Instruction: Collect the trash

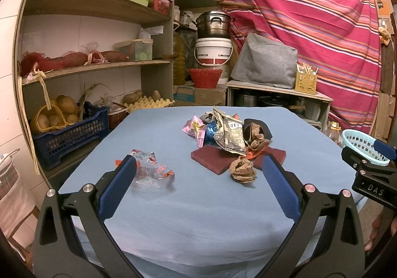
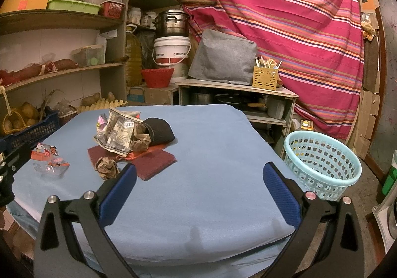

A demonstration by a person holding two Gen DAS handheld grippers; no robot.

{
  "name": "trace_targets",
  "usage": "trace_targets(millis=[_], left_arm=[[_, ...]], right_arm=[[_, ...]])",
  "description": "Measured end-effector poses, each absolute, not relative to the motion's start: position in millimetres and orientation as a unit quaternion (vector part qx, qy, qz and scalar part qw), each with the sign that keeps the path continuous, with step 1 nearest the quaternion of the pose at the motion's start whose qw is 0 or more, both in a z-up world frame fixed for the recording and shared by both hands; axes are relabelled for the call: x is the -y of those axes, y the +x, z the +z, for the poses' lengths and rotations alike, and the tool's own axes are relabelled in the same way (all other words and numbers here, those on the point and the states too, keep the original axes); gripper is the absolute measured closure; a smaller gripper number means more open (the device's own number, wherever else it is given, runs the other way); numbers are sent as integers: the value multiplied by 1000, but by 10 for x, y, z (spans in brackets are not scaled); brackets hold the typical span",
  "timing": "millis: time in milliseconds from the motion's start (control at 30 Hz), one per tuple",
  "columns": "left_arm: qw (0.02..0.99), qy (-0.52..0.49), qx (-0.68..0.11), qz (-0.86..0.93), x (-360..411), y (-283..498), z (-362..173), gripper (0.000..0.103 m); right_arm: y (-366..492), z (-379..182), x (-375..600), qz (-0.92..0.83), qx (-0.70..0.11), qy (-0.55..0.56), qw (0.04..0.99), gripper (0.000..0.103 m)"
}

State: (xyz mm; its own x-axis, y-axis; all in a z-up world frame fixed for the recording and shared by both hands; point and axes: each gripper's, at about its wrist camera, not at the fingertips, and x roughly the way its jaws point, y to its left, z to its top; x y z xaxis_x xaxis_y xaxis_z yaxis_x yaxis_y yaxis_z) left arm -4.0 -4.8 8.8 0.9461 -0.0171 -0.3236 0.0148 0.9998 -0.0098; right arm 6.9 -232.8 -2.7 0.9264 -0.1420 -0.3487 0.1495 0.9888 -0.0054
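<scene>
Table cloth (image 2: 198,191) plain light blue; basket (image 2: 322,163) pale turquoise, perforated. Curtain (image 2: 273,17) upper right magenta, multicolour stripes. Scouring pad (image 2: 158,161) maroon.

1. The left wrist view looks forward along its spread fingers, low over the near edge of the blue-covered table (image 1: 198,203), facing the shelves (image 1: 94,64) and striped cloth (image 1: 310,29).
2. The right wrist view sits further right at a similar height, facing the same way, with the light blue basket (image 2: 322,158) near on the floor.
3. Both share the trash pile, the crumpled brown paper ball (image 1: 242,170) (image 2: 106,167) and the clear wrapper (image 1: 148,168) (image 2: 49,158).
</scene>
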Motion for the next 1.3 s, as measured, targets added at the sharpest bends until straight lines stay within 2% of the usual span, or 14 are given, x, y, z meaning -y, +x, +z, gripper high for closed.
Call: trace_targets(millis=[1300], left_arm=[[982,-8,-186,-21,76,38,-29,5]], right_arm=[[103,-127,2375,-78,-186,9,979,4]])
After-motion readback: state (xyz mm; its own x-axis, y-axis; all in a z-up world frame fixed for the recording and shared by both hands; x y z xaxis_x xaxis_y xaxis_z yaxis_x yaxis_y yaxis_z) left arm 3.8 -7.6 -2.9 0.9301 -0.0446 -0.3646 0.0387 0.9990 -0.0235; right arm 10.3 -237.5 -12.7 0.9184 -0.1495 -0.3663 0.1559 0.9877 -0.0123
